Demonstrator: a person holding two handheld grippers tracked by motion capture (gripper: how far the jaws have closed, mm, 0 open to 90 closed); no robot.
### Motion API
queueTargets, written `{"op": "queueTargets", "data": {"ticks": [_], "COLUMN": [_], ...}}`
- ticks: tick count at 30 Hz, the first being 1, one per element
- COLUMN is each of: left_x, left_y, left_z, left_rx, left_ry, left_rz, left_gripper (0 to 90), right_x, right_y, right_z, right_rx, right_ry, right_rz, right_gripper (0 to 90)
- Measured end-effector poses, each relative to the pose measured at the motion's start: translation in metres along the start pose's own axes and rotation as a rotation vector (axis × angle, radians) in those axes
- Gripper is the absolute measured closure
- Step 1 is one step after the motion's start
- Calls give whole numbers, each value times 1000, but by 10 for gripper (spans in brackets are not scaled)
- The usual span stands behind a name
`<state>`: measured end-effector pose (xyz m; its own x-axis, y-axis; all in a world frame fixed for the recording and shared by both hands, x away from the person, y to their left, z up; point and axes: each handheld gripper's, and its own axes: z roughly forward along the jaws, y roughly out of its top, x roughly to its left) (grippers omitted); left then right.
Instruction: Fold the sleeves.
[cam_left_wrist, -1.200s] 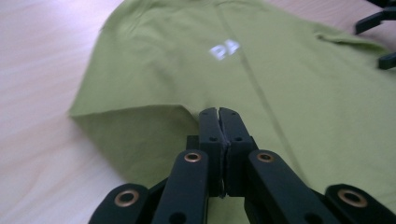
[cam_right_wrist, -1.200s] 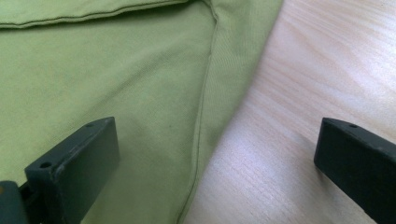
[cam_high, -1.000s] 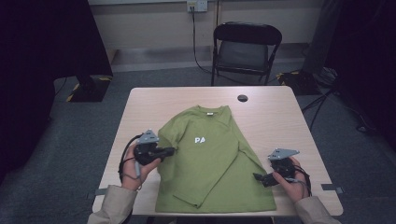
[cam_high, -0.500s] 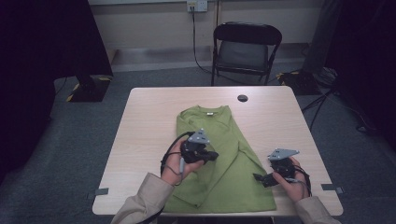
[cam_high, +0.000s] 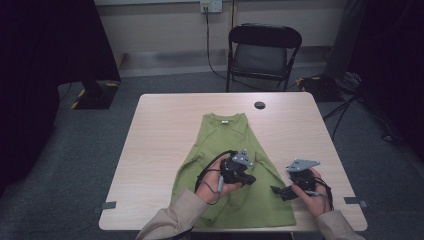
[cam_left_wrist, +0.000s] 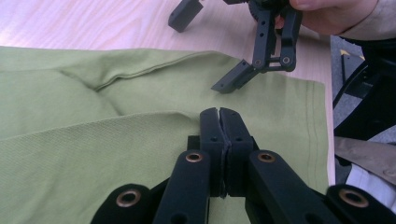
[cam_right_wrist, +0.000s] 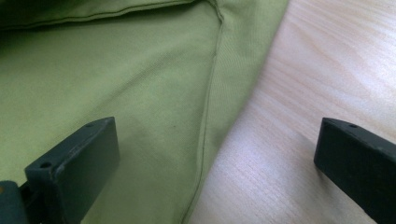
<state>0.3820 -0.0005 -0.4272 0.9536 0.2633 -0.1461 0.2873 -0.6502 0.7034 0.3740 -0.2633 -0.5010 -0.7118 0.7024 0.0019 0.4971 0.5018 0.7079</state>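
No print shows on the green shirt (cam_high: 235, 150); left hand-held gripper (cam_left_wrist: 219, 114) pinches its fold, right hand-held gripper (cam_right_wrist: 215, 154) spread.

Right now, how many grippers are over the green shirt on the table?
2. The left gripper, jaws shut, is over the middle of the green shirt. The right gripper, jaws open, straddles the shirt's right edge near the hem. None seem hidden.
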Motion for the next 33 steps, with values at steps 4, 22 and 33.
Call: {"op": "queueTargets", "data": {"ticks": [4, 22, 33], "left_x": [0, 5, 28], "left_y": [-2, -8, -39], "left_z": [9, 6, -28], "left_rx": [15, -51, -37], "left_ry": [-14, -2, 107], "left_rz": [-9, -27, -61], "left_gripper": [890, 198, 162], "right_x": [0, 0, 0], "right_y": [0, 0, 0], "right_z": [0, 0, 0], "right_rx": [0, 0, 0], "right_ry": [0, 1, 1], "right_rz": [1, -1, 0], "right_gripper": [0, 0, 0]}}
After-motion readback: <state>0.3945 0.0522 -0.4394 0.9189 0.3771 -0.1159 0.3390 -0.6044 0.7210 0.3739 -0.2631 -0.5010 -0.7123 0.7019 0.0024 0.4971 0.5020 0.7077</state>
